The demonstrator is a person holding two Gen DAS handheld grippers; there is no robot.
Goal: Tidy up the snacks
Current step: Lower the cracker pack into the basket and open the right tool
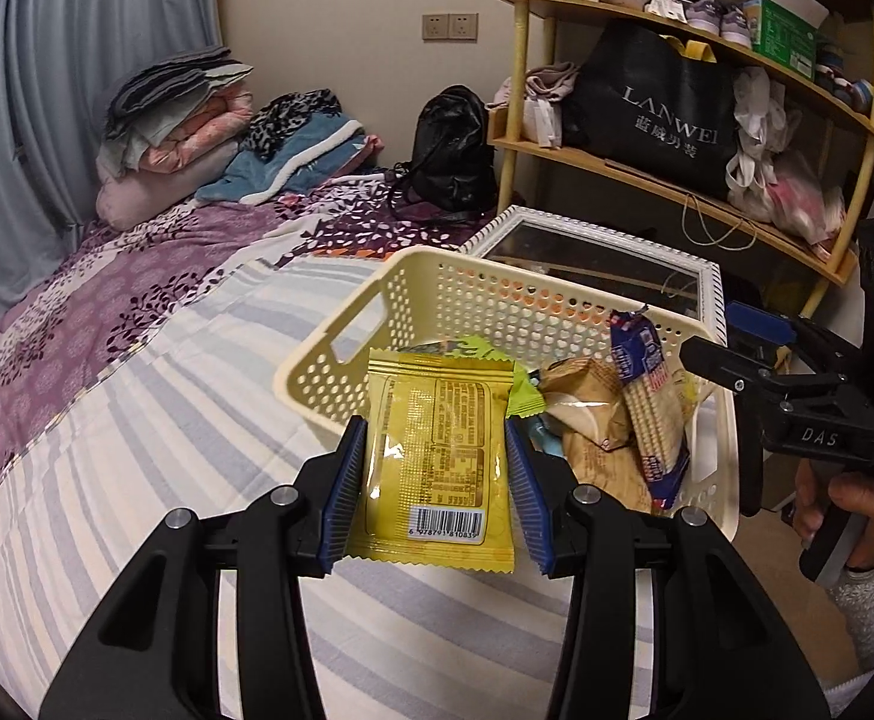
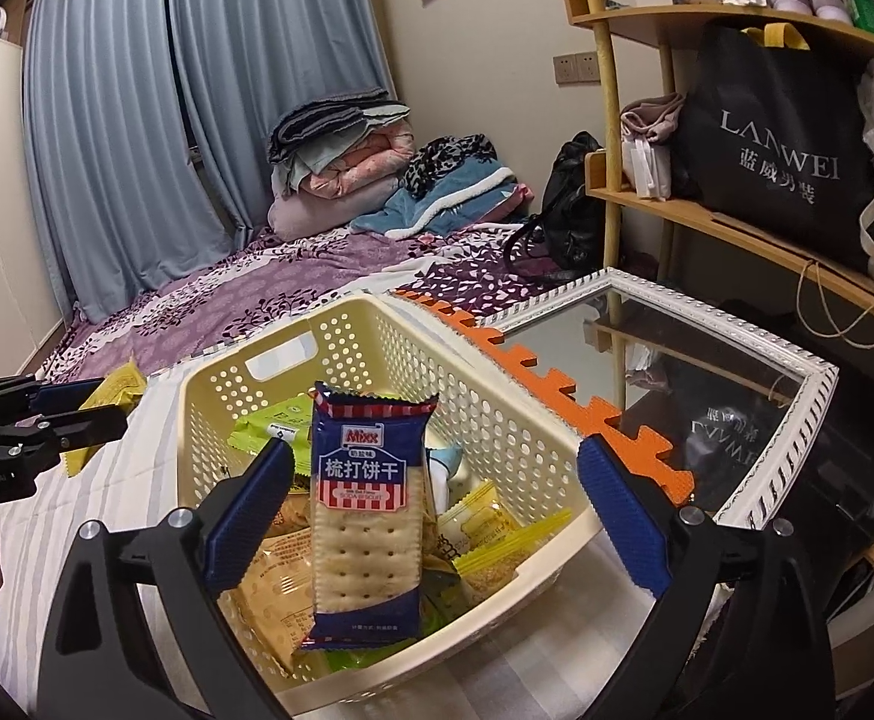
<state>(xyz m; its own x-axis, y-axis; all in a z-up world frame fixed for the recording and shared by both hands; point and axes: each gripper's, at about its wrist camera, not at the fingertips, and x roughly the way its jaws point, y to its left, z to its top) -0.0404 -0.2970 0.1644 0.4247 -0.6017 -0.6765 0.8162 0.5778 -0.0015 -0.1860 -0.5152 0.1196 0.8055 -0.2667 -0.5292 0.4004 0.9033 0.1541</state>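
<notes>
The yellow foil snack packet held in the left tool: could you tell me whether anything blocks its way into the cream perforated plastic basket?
Nothing visible does. The yellow foil snack packet sits clamped in the left tool just short of the cream perforated plastic basket, whose top is open. The right tool is open beside it.

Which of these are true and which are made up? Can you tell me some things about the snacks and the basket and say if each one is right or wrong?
1. The left gripper is shut on a yellow snack packet. True.
2. The right gripper is squeezing the blue cracker pack. False: its jaws stand wide open and the pack stands loose in the basket.
3. The basket is cream plastic with little holes. True.
4. The basket is empty. False: several snack packs lie in it.
5. The basket sits on the bed. True.
</notes>
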